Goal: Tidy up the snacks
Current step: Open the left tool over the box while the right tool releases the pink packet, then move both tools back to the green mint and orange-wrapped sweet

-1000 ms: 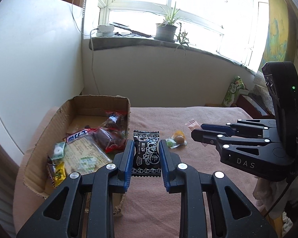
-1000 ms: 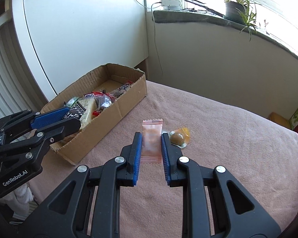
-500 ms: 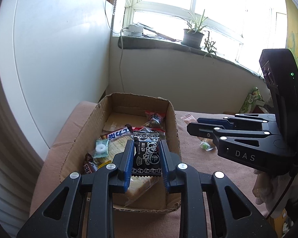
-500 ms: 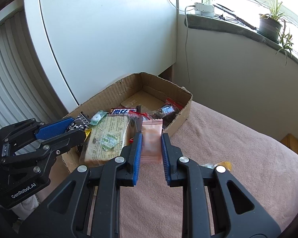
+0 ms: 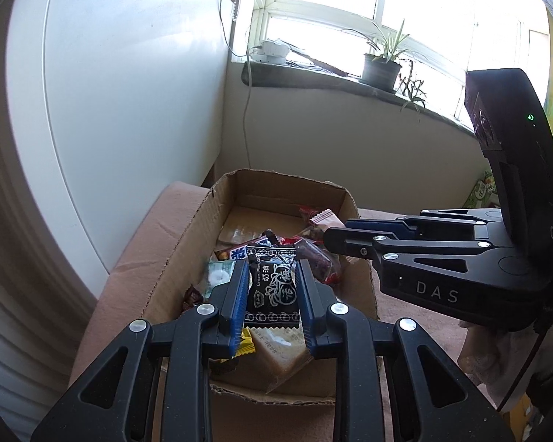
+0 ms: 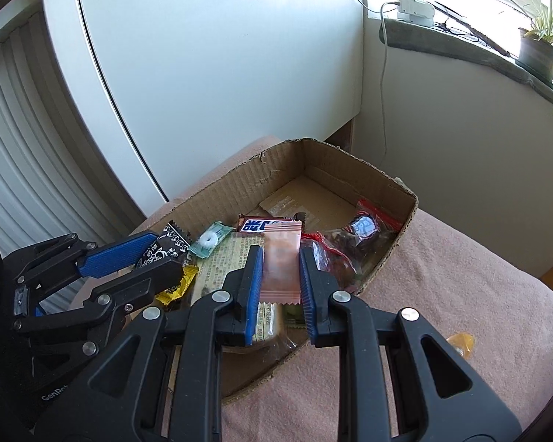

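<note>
Above box (image 5: 188, 243), black packet (image 5: 272, 287) lengthwise along left gripper (image 5: 271, 291)

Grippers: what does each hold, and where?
Left gripper pinches the black packet by its side edges; right gripper pinches the pink packet likewise.

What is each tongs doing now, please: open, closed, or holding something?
Left tongs: closed on the black candy packet, above the cardboard box.
Right tongs: closed on the pink candy packet, above the same box.
</note>
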Demonstrator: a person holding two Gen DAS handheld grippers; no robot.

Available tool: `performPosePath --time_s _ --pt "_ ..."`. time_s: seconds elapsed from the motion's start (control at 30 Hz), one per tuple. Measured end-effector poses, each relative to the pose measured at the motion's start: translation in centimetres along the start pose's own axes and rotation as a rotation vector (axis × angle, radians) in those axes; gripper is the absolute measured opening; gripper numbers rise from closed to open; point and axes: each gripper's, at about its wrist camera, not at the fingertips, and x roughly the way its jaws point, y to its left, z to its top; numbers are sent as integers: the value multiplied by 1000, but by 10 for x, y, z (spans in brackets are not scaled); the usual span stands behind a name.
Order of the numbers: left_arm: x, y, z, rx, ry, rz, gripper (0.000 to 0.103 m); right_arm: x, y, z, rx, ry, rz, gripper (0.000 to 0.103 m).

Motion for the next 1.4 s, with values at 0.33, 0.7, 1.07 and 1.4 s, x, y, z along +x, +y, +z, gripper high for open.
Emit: performPosePath --time_s 0.33,0.7,1.07,1.4 --pt "0 7 3 -18 -7 26 44 7 0 4 -3 -1 3 53" --pt "-4 0 5 -26 -32 33 55 -17 -23 -5 21 -49 -52 77" --pt "1 -44 3 34 -28 -49 55 -56 -91 -34 86 -56 -137 77" --pt "21 -115 -7 129 27 -195 55 -51 -154 -75 135 53 -157 70"
